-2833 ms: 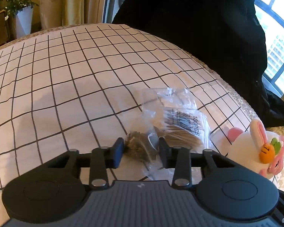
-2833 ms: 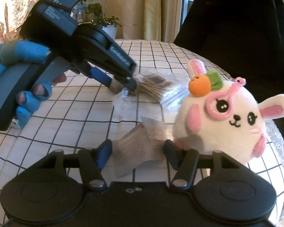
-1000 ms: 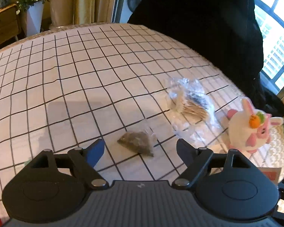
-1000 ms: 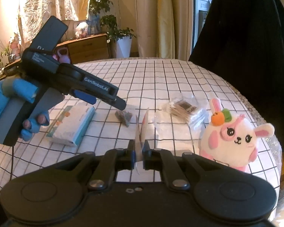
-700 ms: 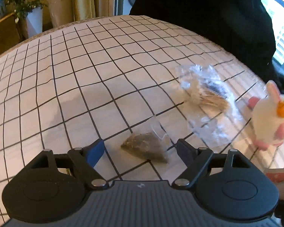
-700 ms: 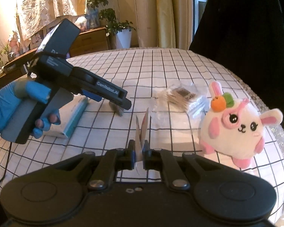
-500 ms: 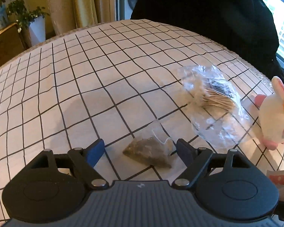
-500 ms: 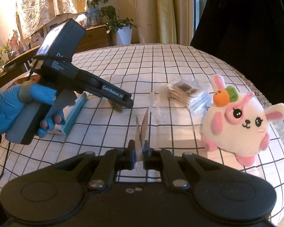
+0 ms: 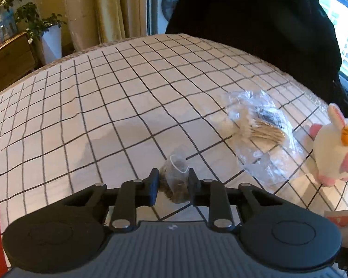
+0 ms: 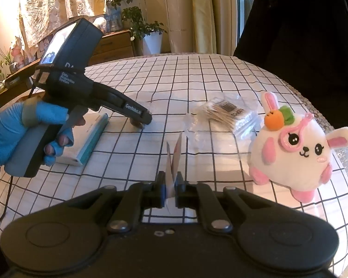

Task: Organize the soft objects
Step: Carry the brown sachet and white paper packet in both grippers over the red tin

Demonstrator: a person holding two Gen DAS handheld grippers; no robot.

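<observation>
1. Currently, the left tool (image 9: 172,183) is closed on a tea bag (image 9: 175,180); both fingers press the sachet's sides, down at the tabletop (image 9: 104,106).
2. Seen from the right wrist, the left tool (image 10: 142,121) has its tip down at the cloth, gripped by a blue-gloved hand (image 10: 27,125). Whether the tea bag is clear of the surface cannot be told.
3. The right tool (image 10: 170,186) is closed narrow on a thin paper packet (image 10: 174,157), which stands upright above the jaws, its two edges spread in a V.
4. A clear swab bag (image 9: 259,129) lies flat on the tabletop, right of the tea bag and apart from it.
5. A plush bunny (image 10: 294,153) sits upright near the right edge of the tabletop, just beside the swab bag (image 10: 225,115).
6. A white-and-teal box (image 10: 85,143) lies flat under the gloved hand, left of the packet.
7. Potted plants (image 10: 148,30) and a wooden cabinet (image 10: 113,46) stand beyond the tabletop.
</observation>
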